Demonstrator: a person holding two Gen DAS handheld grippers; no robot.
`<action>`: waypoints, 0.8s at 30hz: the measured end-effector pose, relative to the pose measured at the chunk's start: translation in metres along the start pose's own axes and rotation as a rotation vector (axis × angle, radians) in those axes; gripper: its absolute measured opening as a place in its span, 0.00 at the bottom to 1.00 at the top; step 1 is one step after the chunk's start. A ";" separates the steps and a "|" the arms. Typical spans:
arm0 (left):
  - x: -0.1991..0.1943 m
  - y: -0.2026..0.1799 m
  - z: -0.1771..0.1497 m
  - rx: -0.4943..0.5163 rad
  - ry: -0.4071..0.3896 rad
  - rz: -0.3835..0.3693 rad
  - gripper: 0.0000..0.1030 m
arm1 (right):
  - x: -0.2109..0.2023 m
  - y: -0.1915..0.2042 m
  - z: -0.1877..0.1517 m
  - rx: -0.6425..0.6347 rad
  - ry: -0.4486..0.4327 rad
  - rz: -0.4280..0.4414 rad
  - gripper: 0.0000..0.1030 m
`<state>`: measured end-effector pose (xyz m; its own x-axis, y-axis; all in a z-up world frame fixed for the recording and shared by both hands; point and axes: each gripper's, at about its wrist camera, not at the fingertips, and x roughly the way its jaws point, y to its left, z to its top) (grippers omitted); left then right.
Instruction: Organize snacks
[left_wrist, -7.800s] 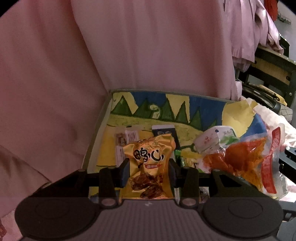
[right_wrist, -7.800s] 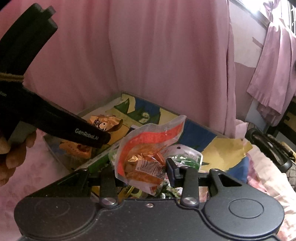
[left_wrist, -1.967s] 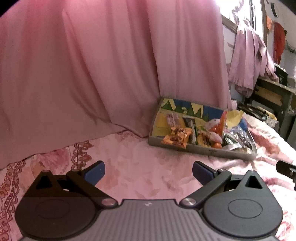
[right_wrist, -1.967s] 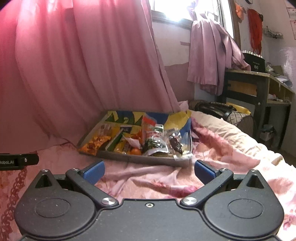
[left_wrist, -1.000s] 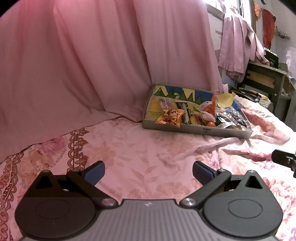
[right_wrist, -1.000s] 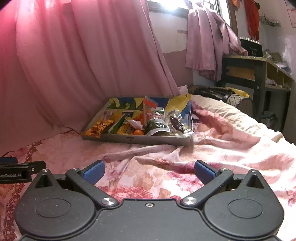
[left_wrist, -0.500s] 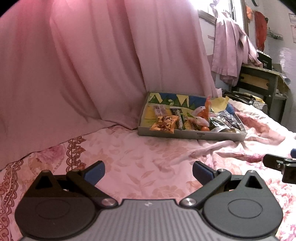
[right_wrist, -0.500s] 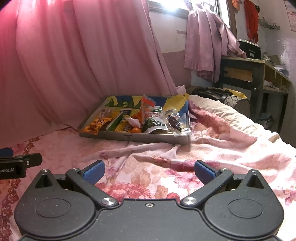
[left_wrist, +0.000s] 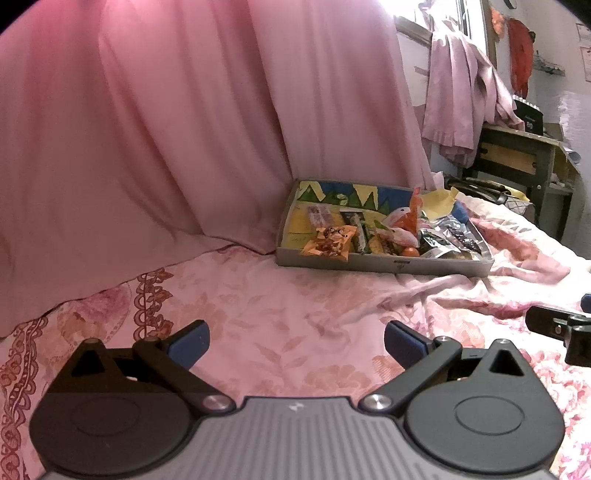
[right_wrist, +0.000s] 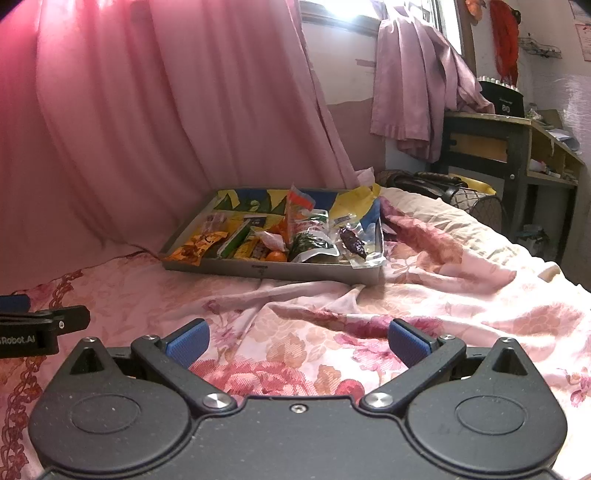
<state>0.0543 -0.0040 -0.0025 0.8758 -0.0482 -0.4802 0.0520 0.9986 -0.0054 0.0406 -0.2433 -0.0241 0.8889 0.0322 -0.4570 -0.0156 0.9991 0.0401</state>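
Note:
A shallow cardboard box (left_wrist: 384, 266) with a colourful lining sits on the bed against the pink curtain and holds several snack packets. An orange-yellow packet (left_wrist: 328, 240) lies at its front left corner. A red and clear pouch (left_wrist: 412, 218) stands upright in the middle. The box also shows in the right wrist view (right_wrist: 273, 271), with the orange packet (right_wrist: 197, 247) and the red pouch (right_wrist: 299, 210). My left gripper (left_wrist: 295, 341) is open and empty, well back from the box. My right gripper (right_wrist: 295, 341) is open and empty, also well back.
A pink floral bedsheet (left_wrist: 295, 295) covers the bed, rumpled in front of the box (right_wrist: 332, 302). A pink curtain (left_wrist: 147, 129) hangs behind. A wooden desk (right_wrist: 509, 147) and a dark bag (right_wrist: 436, 184) stand at the right.
Both grippers let go of their packets, which now lie in the box, and opened. Both have pulled back from the box and, over the last second, stay low over the sheet.

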 end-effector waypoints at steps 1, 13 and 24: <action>0.000 0.000 0.000 0.000 0.000 0.000 1.00 | 0.000 0.001 0.000 -0.001 0.000 0.001 0.99; 0.000 0.000 0.000 0.002 0.000 -0.002 1.00 | 0.000 0.001 -0.001 -0.001 0.012 0.003 0.99; -0.003 -0.001 -0.001 0.010 0.001 -0.006 1.00 | 0.001 0.000 -0.002 0.001 0.020 0.007 0.99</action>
<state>0.0516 -0.0046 -0.0021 0.8749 -0.0537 -0.4813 0.0614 0.9981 0.0003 0.0405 -0.2427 -0.0264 0.8793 0.0401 -0.4746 -0.0218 0.9988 0.0440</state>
